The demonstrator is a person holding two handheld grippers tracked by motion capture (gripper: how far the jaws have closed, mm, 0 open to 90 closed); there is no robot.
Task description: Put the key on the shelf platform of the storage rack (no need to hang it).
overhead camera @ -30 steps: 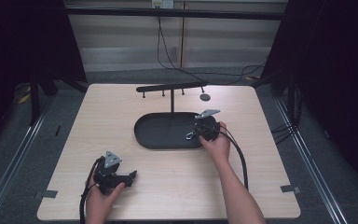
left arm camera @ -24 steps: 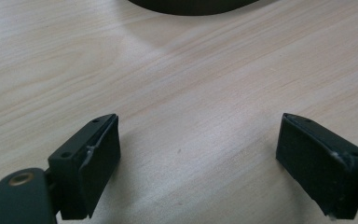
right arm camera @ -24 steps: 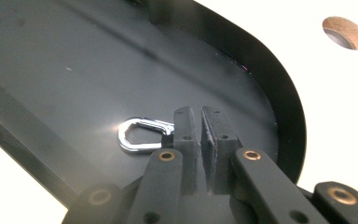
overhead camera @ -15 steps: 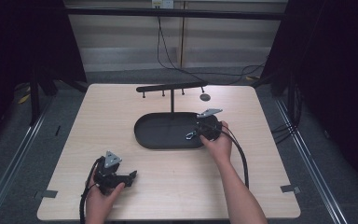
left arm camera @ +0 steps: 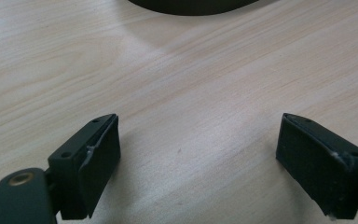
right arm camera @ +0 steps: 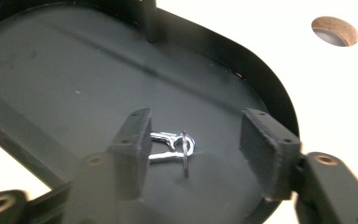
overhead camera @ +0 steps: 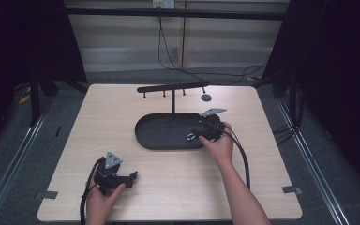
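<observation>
tray [left arm camera: 193, 5]: cut off by top edge in left gripper view, only a dark rim sliver | metal clip [right arm camera: 170, 148]: left end hidden behind a jaw of the right gripper [right arm camera: 193, 149], shape hard to make out; tiny glint in high view | stand post [right arm camera: 150, 21]: cropped at top, blurred

So I'm looking at a small shiny metal clasp [right arm camera: 170, 147], silver, kind of a carabiner-style clip with a thin ring hooked through one end. It's lying flat on the floor of the black oval tray [right arm camera: 270, 88], near the tray's rounded end, and the ring stands up on edge. In the high view the clasp [overhead camera: 190, 137] is just a bright speck by the tray's [overhead camera: 143, 136] right end
</observation>
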